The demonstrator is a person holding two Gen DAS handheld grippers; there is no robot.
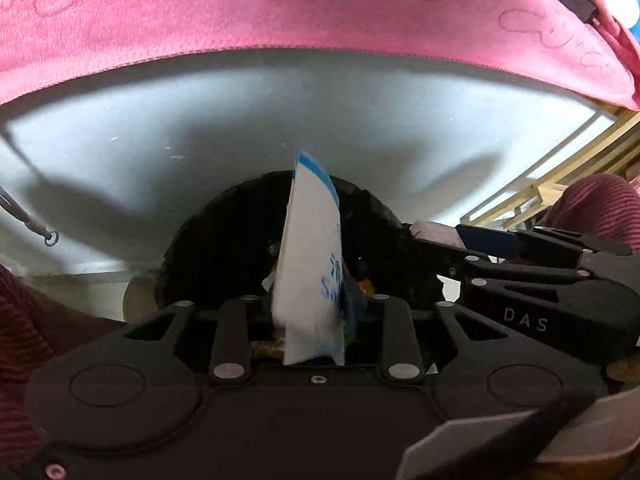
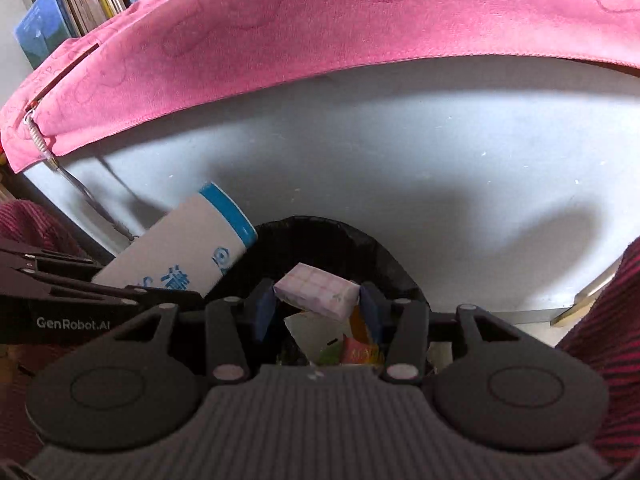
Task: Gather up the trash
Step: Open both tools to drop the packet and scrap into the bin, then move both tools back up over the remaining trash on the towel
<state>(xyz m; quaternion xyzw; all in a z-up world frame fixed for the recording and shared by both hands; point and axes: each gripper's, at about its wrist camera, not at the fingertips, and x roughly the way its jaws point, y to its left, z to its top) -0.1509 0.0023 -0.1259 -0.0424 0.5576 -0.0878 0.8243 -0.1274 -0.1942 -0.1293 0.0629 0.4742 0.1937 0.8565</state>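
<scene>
You are at the drop step: both pieces of trash are held over the open bin (image 2: 320,240), none released yet.

Left tongs (image 1: 310,312): pressed onto a flattened white-and-blue paper cup (image 1: 310,256), which stands on edge between the pads and points toward 12 o'clock, over the dark mouth of the bin. The right wrist view confirms this, the cup (image 2: 188,240) entering at 9 o'clock with its rim at the bin's edge.

Right tongs (image 2: 316,300): pinching a small pink-checked packet (image 2: 316,290) between the blue pads (image 2: 262,308), directly above the bin. Coloured wrappers (image 2: 356,350) already lie inside, below the packet.

Beyond the bin stands a white panel (image 2: 400,140) with a pink towel (image 2: 320,28) draped over its top.

Judgement: the next move calls for spreading each pair of tongs while the item is clear of the rim. The cup sits nearest the bin's 9 o'clock edge; carry it further inward before letting go, or it may tip outside.
</scene>
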